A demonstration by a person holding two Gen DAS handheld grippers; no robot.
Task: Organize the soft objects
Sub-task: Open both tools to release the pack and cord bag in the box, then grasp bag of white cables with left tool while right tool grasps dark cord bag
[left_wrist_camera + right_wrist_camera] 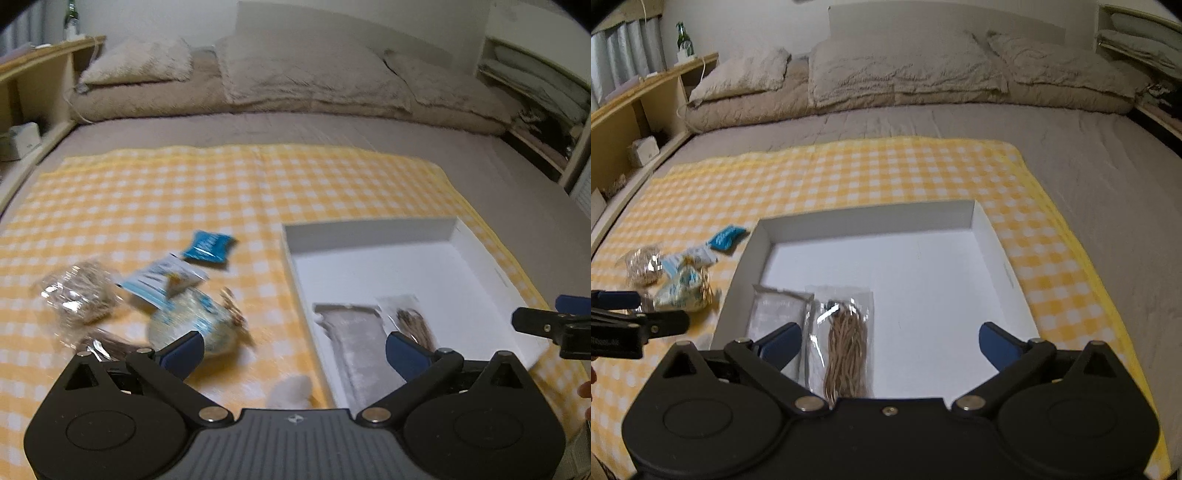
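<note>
A white shallow box [997, 236] [480, 254] lies on a yellow checked cloth [184, 192] on the bed. In it lie a grey flat packet [772, 314] [351, 332] and a clear bag of brown strands [846, 332] [410, 317]. Left of the box lie a blue packet [208, 246] [726, 238], a white-and-blue sachet [162, 280], a round blue-white wrapped bundle [192, 325] [683, 290], a clear bag of tan strands [77, 295] [642, 269] and a dark packet [107, 343]. My left gripper [293, 350] is open and empty above the box's left edge. My right gripper [890, 341] is open and empty over the box.
Beige pillows [295, 74] and a folded blanket [258, 103] lie at the head of the bed. A wooden shelf [37, 81] with a green bottle [683, 40] stands on the left. Shelves with bedding [535, 92] stand on the right. A small white soft lump [291, 389] lies by my left gripper.
</note>
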